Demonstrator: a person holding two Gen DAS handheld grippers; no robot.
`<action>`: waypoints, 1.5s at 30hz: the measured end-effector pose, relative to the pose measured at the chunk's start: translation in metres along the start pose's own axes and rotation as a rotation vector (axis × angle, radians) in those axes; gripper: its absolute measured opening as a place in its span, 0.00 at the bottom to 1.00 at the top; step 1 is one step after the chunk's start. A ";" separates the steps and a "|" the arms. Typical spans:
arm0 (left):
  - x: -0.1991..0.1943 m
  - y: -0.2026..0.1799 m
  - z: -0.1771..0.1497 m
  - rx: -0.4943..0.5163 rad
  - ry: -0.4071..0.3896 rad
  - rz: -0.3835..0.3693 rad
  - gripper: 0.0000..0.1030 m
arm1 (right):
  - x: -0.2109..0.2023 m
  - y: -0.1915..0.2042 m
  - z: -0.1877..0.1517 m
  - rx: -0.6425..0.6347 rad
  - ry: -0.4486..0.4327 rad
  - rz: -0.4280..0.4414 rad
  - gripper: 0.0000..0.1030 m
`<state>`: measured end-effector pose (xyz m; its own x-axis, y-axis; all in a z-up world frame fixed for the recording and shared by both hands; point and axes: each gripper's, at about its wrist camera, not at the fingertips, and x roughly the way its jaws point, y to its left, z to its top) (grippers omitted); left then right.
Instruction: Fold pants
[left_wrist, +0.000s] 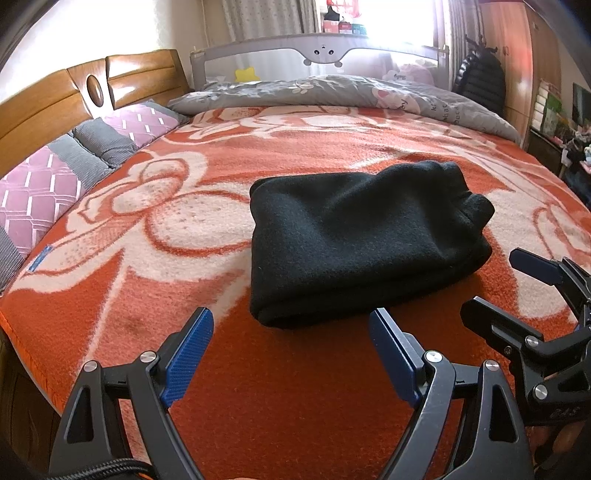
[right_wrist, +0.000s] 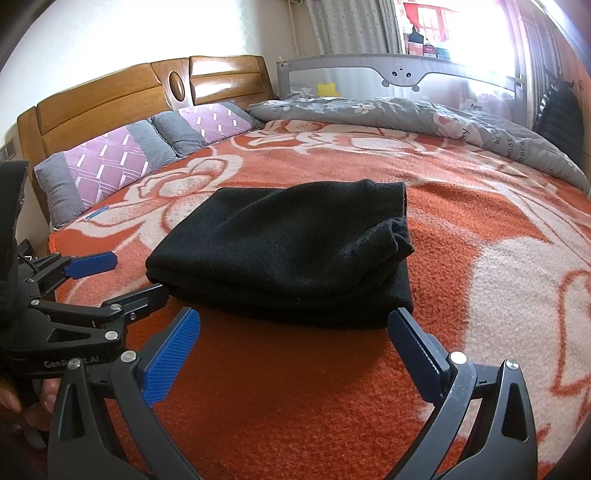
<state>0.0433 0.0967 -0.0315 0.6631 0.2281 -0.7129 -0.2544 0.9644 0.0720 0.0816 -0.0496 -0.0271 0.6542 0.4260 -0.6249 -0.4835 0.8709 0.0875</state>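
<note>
Black fleece pants (left_wrist: 354, 240) lie folded into a thick multi-layer bundle on the orange floral blanket (left_wrist: 295, 387) of the bed, about mid-bed, well apart from the purple-grey pillows (left_wrist: 55, 184) along the wooden headboard (left_wrist: 48, 110) and from the grey duvet (left_wrist: 332, 90) at the far side. Left claw (left_wrist: 291, 354) spread wide, holding nothing, just short of the bundle's near folded edge. Right claw (right_wrist: 295, 350) also spread wide and empty, its right fingertip close beside the near right corner; contact unclear. Task looks close to finished, bundle compact. Fabric reads soft, limp, thick, light, grippy not slippery, not fragile; layers will slump and slide apart if lifted by the top layer only. Best hold: pinch all the layers at the near fold, one claw per corner, or leave it; cuff ends at the right side (right_wrist: 400, 229) stick out loose and may need a tuck
</note>
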 end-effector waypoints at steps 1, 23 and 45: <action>0.000 0.000 0.000 -0.001 0.001 -0.001 0.84 | 0.001 0.000 -0.001 0.001 0.001 0.001 0.99; 0.001 0.001 0.003 -0.003 0.001 -0.008 0.84 | -0.001 -0.010 0.012 -0.004 -0.022 -0.012 0.99; 0.007 0.006 0.024 -0.054 -0.001 -0.007 0.84 | 0.011 -0.021 0.024 0.039 0.003 -0.034 0.99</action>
<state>0.0635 0.1072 -0.0196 0.6659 0.2212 -0.7125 -0.2873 0.9574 0.0288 0.1123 -0.0573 -0.0171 0.6685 0.3950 -0.6301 -0.4377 0.8940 0.0960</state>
